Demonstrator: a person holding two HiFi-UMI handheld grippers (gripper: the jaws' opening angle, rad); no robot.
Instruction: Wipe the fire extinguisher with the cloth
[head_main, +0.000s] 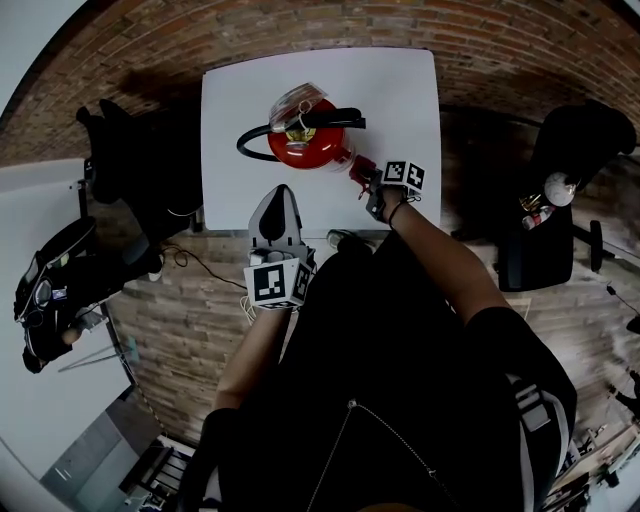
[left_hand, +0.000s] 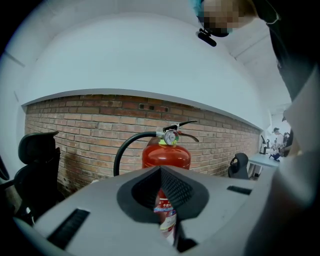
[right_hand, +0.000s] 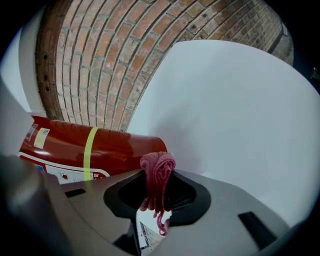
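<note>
Surface: white rect. table (head_main: 400, 90), smooth and matte, and I was standing at its near edge.
Room: brick wall (left_hand: 90, 130) behind, brick-pattern floor (head_main: 190, 310) round the table. Black office chair (head_main: 140, 160) on the left, dark seat (head_main: 580, 140) on the right. Second white top (head_main: 30, 230) far left, w/ black gear (head_main: 60, 290) at its edge.
Task thing: fire extinguisher (head_main: 305, 140) stood upright, mid-table.
Left tongs: left gripper (head_main: 280, 192) was shut tip to tip w/ nothing in it, hanging near the table's front edge and pointing at the cylinder.
Right tongs: right gripper (head_main: 368, 185) was clamped on the cloth (right_hand: 157, 172), low at the extinguisher's right side.
Hard to tell: I couldn't say if the cloth touched the red shell or sat just beside it. Label print was too small to read. In the left gripper view my own jaws covered the cylinder's lower half. My black top hid the floor nearest me.
Materials/shapes: glossy red cylinder w/ a yellow-green band and white label. Black hose looped off the neck, round gauge, dark lever on top. Cloth was dark-pink knit, bunched in folds w/ a loose thread dangling. Jaws were grey plastic w/ black ribbed pads.
</note>
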